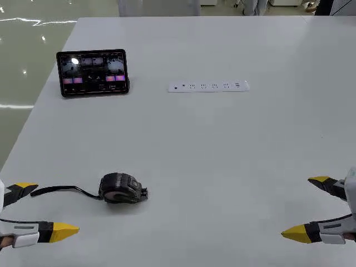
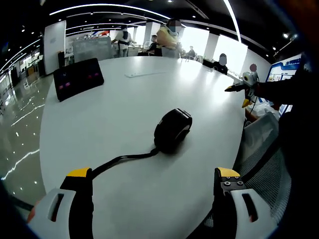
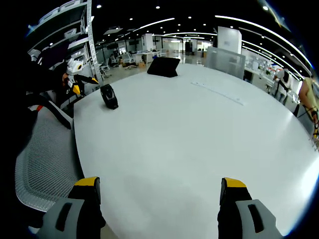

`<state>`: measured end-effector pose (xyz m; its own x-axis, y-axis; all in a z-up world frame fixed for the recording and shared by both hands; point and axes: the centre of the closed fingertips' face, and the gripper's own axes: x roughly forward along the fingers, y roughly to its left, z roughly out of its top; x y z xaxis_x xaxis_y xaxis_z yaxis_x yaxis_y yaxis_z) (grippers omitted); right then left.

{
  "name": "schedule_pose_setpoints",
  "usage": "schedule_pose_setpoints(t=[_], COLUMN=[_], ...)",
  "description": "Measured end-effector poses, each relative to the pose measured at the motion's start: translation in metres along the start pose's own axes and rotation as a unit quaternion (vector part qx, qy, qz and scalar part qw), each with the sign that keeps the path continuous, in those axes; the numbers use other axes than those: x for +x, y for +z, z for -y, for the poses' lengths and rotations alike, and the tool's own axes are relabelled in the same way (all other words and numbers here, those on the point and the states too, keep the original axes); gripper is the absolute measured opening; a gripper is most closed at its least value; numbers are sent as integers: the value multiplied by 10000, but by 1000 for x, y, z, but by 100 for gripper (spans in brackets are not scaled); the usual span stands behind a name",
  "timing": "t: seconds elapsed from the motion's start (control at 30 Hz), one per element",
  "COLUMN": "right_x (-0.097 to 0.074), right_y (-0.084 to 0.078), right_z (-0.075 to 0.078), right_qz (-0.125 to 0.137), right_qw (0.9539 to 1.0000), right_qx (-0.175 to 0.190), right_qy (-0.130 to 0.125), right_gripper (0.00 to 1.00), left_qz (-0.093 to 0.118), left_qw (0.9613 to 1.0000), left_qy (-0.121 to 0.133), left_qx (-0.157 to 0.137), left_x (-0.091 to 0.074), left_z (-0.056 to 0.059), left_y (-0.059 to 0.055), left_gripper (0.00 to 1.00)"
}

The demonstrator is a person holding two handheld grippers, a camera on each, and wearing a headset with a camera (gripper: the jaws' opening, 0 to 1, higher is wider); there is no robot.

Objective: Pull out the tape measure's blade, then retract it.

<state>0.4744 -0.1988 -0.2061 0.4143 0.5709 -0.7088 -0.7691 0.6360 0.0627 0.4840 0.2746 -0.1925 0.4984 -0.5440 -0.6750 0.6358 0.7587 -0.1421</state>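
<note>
Lying near edge-cropped left gripper, tape measure (jaws wide apart)

left gripper fingers apart | tape measure ahead, untouched

You have one tape measure at seven o'clock on the one table, one tablet at eleven, one power strip at twelve, and two grippers: left gripper at eight, right gripper at four
</note>
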Motion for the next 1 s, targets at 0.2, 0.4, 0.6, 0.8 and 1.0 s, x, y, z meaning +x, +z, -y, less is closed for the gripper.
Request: schedule_pose_setpoints(t=[0.2, 0.4, 0.6, 0.8, 1.0], right_x=[-2, -4, -5, -6, -6], right_y=[-7, -7, -9, -12, -14], right_z=[2, 2, 0, -1, -1], right_qz=[-110, -111, -121, -131, -134], right_qw=[9999, 9999, 9999, 9998, 9998], right_qx=[-6, 10, 30, 120, 116], right_qy=[-22, -31, -20, -17, -28], right_gripper=[99, 99, 99, 99, 99], left_qz=[19, 15, -4, -19, 18], left_qw=[10000, 9999, 9999, 9999, 9999], left_qy=[-59, -121, -117, -110, -44], left_qx=[-56, -70, -103, -131, -116], left_x=[0, 1, 0, -2, -3], left_z=[2, 3, 1, 1, -4], left_y=[0, -2, -2, -2, 0], left_gripper=[99, 99, 99, 99, 99])
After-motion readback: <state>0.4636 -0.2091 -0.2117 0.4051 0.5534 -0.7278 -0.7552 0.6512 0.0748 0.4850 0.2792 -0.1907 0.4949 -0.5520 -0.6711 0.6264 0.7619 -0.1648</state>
